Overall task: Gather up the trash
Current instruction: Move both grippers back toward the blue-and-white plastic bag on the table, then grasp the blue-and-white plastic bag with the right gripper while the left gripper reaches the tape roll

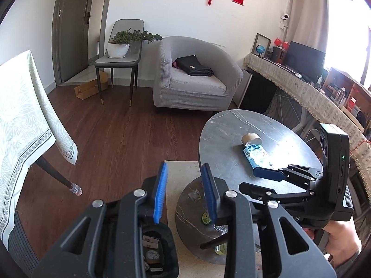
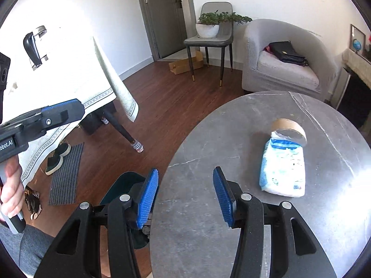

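Evidently both the left gripper (image 1: 185, 191) and right gripper (image 2: 185, 199) hang parted and empty, since the wipes pack (image 2: 284, 168) lies at two o'clock on the round table (image 2: 208, 139), with the bin (image 1: 160, 250) below at seven o'clock.

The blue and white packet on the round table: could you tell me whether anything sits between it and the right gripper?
Nothing visible does. The right gripper hangs with open, empty jaws over bare grey tabletop. The packet lies ahead and to its right, one end against a tape roll on its far side, out of the path.
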Tool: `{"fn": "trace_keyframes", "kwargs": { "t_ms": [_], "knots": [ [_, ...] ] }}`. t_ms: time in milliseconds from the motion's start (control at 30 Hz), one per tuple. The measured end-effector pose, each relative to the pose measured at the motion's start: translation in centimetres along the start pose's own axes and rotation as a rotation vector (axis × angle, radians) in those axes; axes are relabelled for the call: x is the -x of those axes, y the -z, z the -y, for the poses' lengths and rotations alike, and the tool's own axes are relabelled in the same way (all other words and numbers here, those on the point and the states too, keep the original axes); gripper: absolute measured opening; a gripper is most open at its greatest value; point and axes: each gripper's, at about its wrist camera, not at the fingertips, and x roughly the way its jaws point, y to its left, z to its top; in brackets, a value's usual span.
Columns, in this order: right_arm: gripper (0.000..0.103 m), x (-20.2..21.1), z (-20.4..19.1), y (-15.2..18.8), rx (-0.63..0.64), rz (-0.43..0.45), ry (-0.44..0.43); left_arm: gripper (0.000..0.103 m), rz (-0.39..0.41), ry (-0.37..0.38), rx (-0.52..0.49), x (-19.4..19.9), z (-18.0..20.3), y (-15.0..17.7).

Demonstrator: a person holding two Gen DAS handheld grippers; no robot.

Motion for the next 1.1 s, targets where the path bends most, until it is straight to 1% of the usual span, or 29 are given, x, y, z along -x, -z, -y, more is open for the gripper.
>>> {"fn": "trace_keyframes", "kwargs": {
  "t_ms": [67, 100, 167, 233, 267, 367, 433, 500, 533, 567, 700, 733, 833, 1000, 1100],
  "knots": [
    [0.06, 0.4, 1.5, -0.1, -0.031, 0.02, 0.044, 0.035, -0.003, 0.01, 0.001, -0.4, 0.5, -0.2],
    [0.062, 0.6, 2.2, -0.2, -0.044, 0.025, 0.07, 0.038, -0.004, 0.016, 0.0, -0.7, 0.8, -0.2],
    [0.069, 0.8, 3.6, 0.1, -0.073, 0.03, 0.109, 0.04, -0.007, 0.027, -0.001, -1.1, 1.3, -0.3],
    [0.071, 1.0, 4.8, 0.2, -0.089, 0.034, 0.155, 0.041, -0.005, 0.036, -0.002, -1.5, 1.8, -0.4],
    [0.073, 1.0, 5.3, 0.4, -0.095, 0.036, 0.169, 0.043, -0.004, 0.04, 0.001, -1.8, 1.9, -0.5],
    [0.073, 0.5, 6.7, 0.8, -0.124, 0.022, 0.192, 0.045, -0.009, 0.035, -0.008, -2.6, 2.6, -0.7],
    [0.073, 0.1, 7.2, 0.7, -0.127, 0.013, 0.215, 0.047, -0.011, 0.046, -0.007, -3.2, 3.1, -0.9],
    [0.075, -0.2, 7.5, 0.7, -0.13, 0.015, 0.217, 0.054, -0.007, 0.044, -0.013, -3.7, 3.5, -1.0],
    [0.076, -0.3, 7.6, 0.7, -0.134, 0.013, 0.216, 0.055, -0.003, 0.041, -0.017, -3.9, 3.7, -1.0],
    [0.077, -0.5, 7.7, 0.6, -0.139, 0.008, 0.217, 0.057, -0.002, 0.041, -0.019, -4.2, 4.0, -1.1],
    [0.077, -1.8, 8.4, 0.4, -0.147, -0.03, 0.25, 0.058, -0.017, 0.026, -0.046, -5.8, 5.0, -1.4],
    [0.077, -2.1, 8.6, 0.4, -0.148, -0.038, 0.253, 0.058, -0.021, 0.028, -0.05, -6.3, 5.2, -1.5],
    [0.077, -2.6, 8.7, 0.2, -0.158, -0.05, 0.257, 0.063, -0.031, 0.046, -0.054, -7.4, 5.6, -1.8],
    [0.076, -3.3, 8.7, 0.3, -0.134, -0.068, 0.287, 0.066, -0.049, 0.058, -0.067, -9.1, 6.7, -2.1],
    [0.059, -3.3, 8.8, 0.5, -0.125, -0.063, 0.283, 0.069, -0.049, 0.07, -0.055, -9.7, 7.2, -2.3]
  ]
}}
